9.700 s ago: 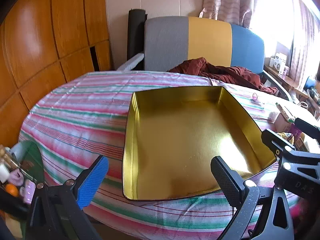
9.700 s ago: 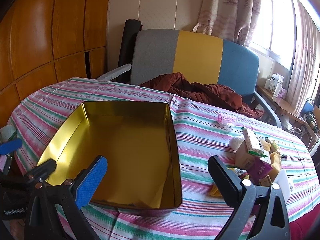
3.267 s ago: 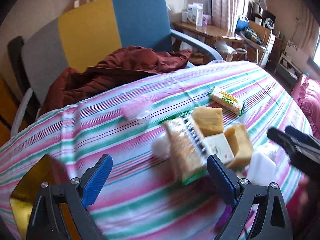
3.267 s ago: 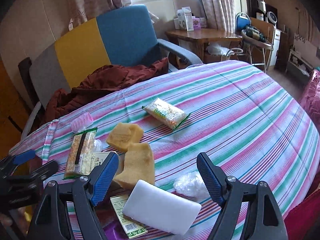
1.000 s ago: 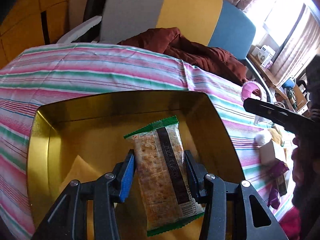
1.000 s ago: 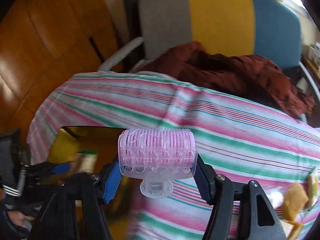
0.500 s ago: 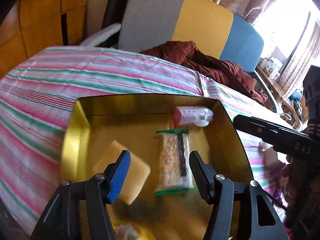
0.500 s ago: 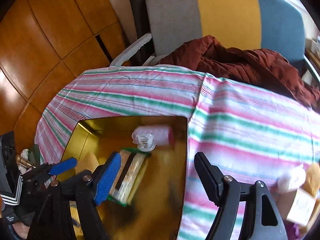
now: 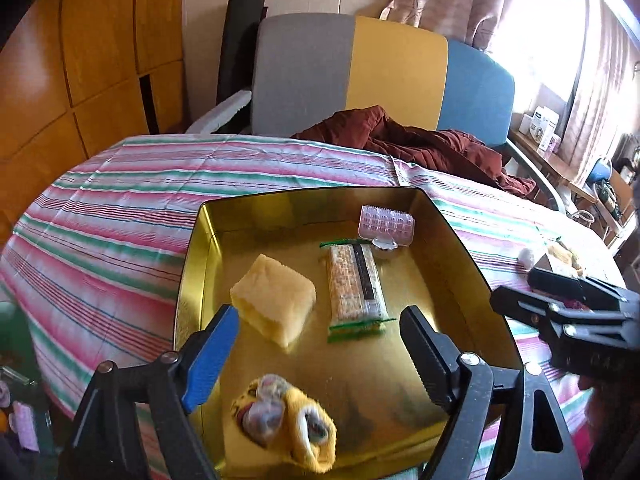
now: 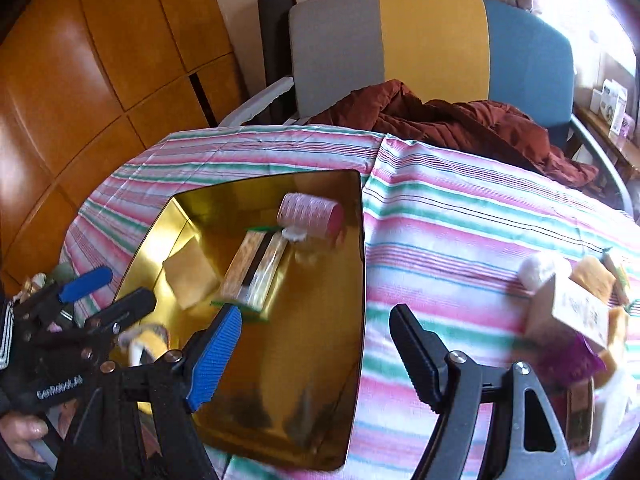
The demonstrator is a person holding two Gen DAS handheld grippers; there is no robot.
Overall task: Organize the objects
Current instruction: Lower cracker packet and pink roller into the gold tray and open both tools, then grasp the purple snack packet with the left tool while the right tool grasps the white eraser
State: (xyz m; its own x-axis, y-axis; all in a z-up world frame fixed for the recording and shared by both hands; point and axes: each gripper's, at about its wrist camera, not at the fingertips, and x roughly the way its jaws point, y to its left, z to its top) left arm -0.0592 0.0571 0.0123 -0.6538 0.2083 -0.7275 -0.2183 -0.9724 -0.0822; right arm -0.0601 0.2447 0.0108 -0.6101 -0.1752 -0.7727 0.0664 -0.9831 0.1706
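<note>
The gold tin (image 9: pixel 192 264) sits on the striped table (image 9: pixel 120 208) and holds four things: a yellow sponge block (image 9: pixel 274 294), a cracker packet (image 9: pixel 354 280) with its long axis running from 6 to 12 o'clock in the left wrist view, a pink hair roller (image 9: pixel 387 220) lying across the packet's far end, and a rolled yellow sock (image 9: pixel 280 432) at the near edge.

The left tongs (image 9: pixel 320 340) hang over the tin with jaws wide and nothing between them; they have just been opening, and the packet lies free on the tin floor ahead. The right tongs (image 10: pixel 316 340) also stand well open and empty, straddling the tin's right wall.

The coming move, I judge, turns on the unsorted pile (image 10: pixel 576 304) at about 3 o'clock from the right tongs, well apart from the tin. The right hand is the nearer one.

That pile is cut off by the frame edge and smeared by blur: a small box, sponge pieces and a white puff can be told, the rest cannot. The left view shows only a sliver of it behind the right tongs.
</note>
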